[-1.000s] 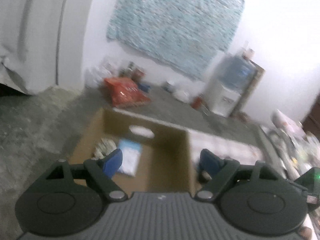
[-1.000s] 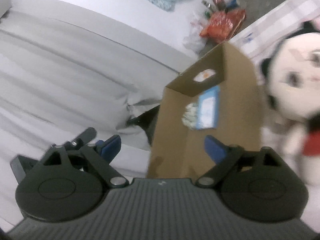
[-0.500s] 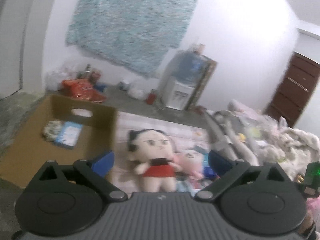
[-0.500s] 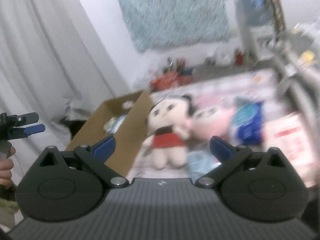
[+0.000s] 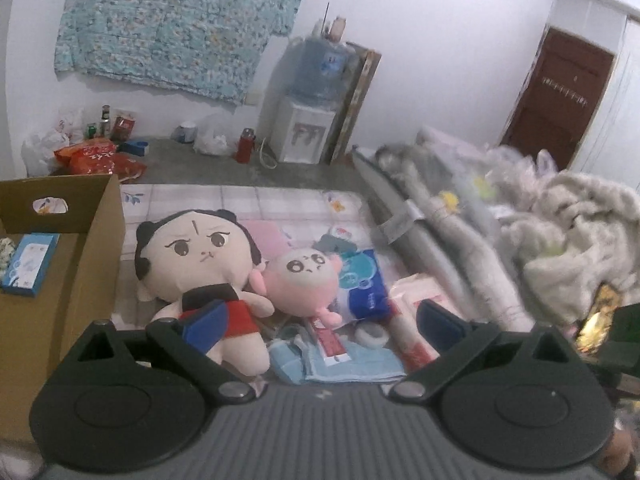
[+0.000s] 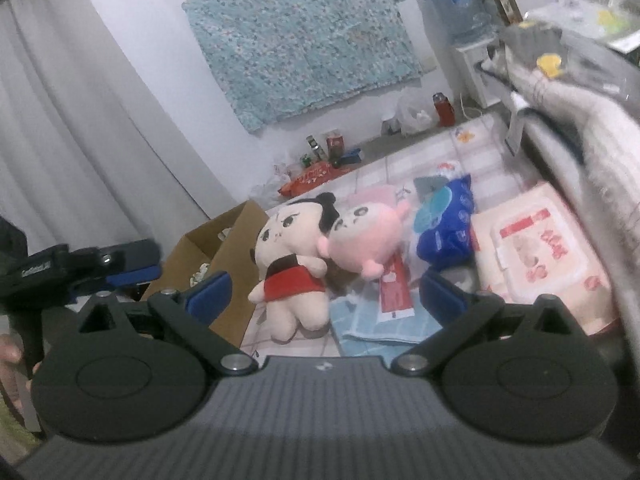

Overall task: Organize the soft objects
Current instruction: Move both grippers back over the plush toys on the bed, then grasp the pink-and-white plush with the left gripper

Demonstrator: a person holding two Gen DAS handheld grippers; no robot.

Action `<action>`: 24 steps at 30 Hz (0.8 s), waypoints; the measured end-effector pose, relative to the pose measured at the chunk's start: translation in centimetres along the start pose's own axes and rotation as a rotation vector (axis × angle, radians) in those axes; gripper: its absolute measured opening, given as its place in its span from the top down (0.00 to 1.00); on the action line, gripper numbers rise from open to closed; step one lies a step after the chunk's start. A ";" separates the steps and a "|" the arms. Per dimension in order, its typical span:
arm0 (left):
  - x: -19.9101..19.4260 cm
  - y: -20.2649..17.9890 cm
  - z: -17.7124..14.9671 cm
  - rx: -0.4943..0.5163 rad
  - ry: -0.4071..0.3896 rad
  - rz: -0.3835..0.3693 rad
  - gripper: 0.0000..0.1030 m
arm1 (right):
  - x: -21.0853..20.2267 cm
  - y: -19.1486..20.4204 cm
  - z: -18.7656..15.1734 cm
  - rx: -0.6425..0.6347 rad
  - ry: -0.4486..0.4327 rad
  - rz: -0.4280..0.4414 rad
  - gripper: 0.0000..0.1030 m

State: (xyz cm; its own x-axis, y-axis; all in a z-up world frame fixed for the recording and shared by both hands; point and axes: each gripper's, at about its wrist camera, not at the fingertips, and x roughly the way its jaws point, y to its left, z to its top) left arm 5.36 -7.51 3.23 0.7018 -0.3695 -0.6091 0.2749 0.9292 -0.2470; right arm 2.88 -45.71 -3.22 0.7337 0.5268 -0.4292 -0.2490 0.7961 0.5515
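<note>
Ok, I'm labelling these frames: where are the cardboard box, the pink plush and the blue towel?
cardboard box (image 5: 100, 264), left wrist view, its right side wall.
pink plush (image 5: 304, 280), left wrist view, its face.
blue towel (image 6: 368, 316), right wrist view, its upper fold.

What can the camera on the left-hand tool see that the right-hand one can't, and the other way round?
Only the left wrist view shows the brown door and the blue box lying inside the cardboard box. Only the right wrist view shows the grey curtain and the other, left gripper off to the side. Both show the black-haired doll, the pink plush, the blue towel and the water dispenser.
</note>
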 end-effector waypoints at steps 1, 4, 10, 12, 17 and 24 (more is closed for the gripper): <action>0.6 -0.1 0.0 0.014 -0.001 0.014 0.02 | 0.7 -0.5 -0.1 0.009 0.008 0.000 0.02; 2.3 -0.4 0.0 0.058 0.005 0.053 0.02 | 2.5 -1.2 0.0 0.035 0.029 0.007 0.03; 5.6 -0.1 0.1 0.086 0.063 0.076 0.02 | 5.4 -3.1 0.1 0.077 0.045 -0.001 0.05; 6.6 0.3 0.3 0.065 0.085 0.065 0.02 | 6.1 -3.2 -0.1 0.063 0.051 -0.017 0.08; 8.8 0.6 1.0 0.064 0.105 0.042 0.02 | 8.5 -3.1 -0.6 0.001 0.064 -0.054 0.13; 12.3 -1.0 2.9 0.202 0.134 -0.014 0.02 | 12.3 -3.0 -0.7 -0.066 0.079 -0.047 0.24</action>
State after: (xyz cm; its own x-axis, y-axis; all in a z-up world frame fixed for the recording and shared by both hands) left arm 15.61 -12.99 -1.86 0.6074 -0.3675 -0.7042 0.4196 0.9012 -0.1084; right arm 12.20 -41.45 -10.66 0.6944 0.5079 -0.5098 -0.2582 0.8371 0.4823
